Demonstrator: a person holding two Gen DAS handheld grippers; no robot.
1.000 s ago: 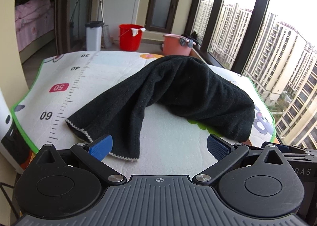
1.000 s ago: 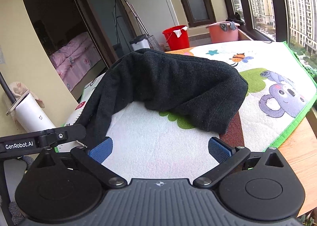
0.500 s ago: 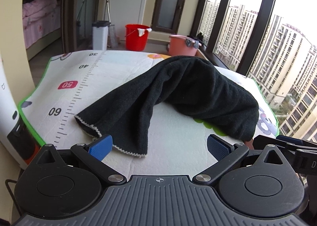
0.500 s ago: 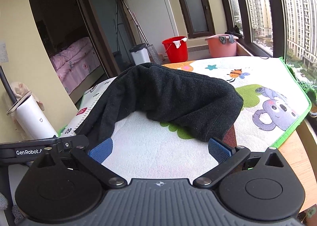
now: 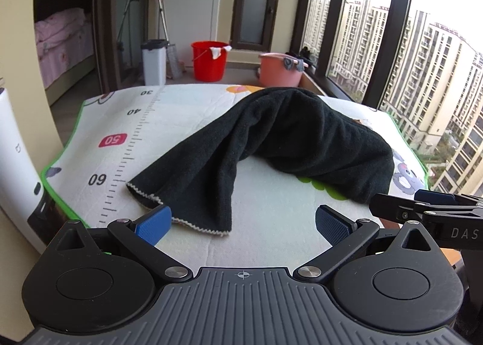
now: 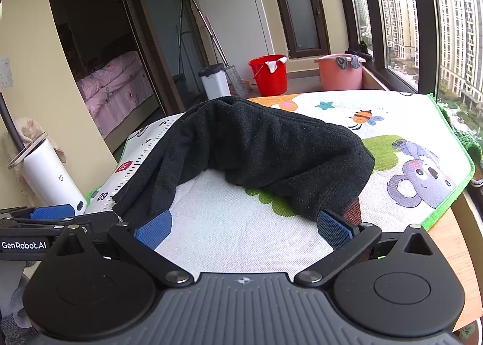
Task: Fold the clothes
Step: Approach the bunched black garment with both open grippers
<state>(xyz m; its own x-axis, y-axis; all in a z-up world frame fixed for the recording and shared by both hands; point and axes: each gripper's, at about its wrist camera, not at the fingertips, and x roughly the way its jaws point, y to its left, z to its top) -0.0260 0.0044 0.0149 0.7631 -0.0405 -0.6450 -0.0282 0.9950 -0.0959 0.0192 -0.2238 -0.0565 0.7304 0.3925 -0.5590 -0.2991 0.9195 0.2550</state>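
Black garment [image 5: 289, 145], humped in an arch on printed play mat [image 5: 271, 233] (ruler markings, koala), white-stitched hem just ahead of left gripper [image 5: 241, 222], other end just before right gripper [image 6: 243, 228], both spread wide and empty; red bucket [image 5: 210, 59] beyond.

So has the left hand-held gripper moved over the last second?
Yes. The left hand-held gripper has drawn back and swung left: against the play mat, the black garment sits further off and more mat shows, with the right hand-held gripper now visible alongside.
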